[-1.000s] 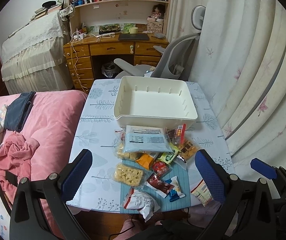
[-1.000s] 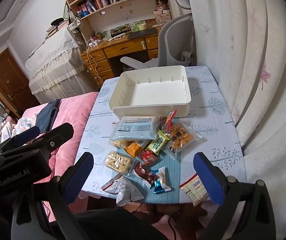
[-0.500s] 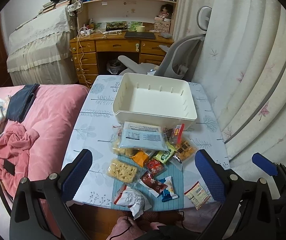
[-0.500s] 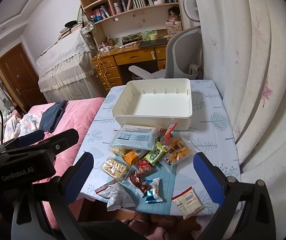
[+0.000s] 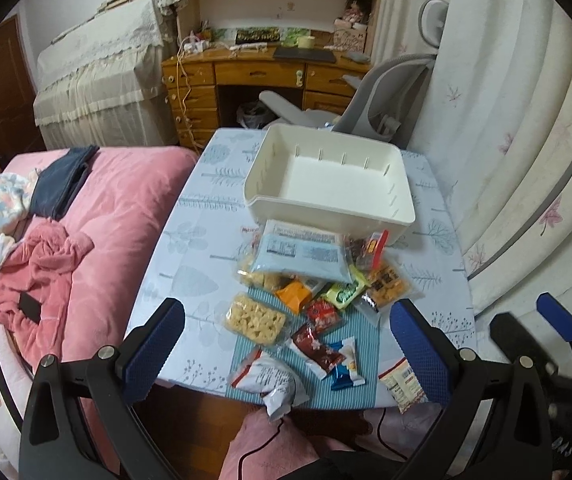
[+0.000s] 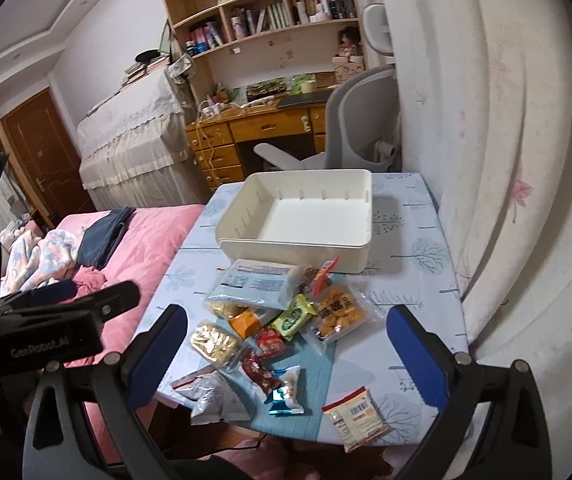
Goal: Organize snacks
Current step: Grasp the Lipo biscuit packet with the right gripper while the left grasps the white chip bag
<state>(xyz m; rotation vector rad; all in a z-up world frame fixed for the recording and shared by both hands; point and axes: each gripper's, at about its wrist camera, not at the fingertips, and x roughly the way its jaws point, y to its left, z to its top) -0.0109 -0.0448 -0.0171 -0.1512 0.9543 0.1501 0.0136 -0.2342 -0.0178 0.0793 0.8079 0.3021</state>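
Both cameras had pulled back and up since a second ago, so the table sat farther off and more of the room showed; no snack had shifted. Left wrist view: left gripper (image 5: 286, 344) hung high over the near table edge, jaws wide apart, nothing between them. The white bin (image 5: 400, 222) stood empty at the far side of the table (image 5: 190, 256), the snack pile just in front of it, the big blue packet (image 5: 302, 258) on top and leaning toward the bin's front wall. The cracker pack (image 5: 255, 322) and the white bag (image 5: 274, 380) lay loose near the front edge. Right wrist view: right gripper (image 6: 286, 348) was also spread wide and empty, high above the pile; the small striped packet (image 6: 356, 416) lay alone at the near right corner, apart from the rest. Likely step: first pick. Best to come down on a loose outer packet, pinch across its sealed edge, lift clear, then drop it flat in a bin corner; the blue packet probably needs a grip near its middle.
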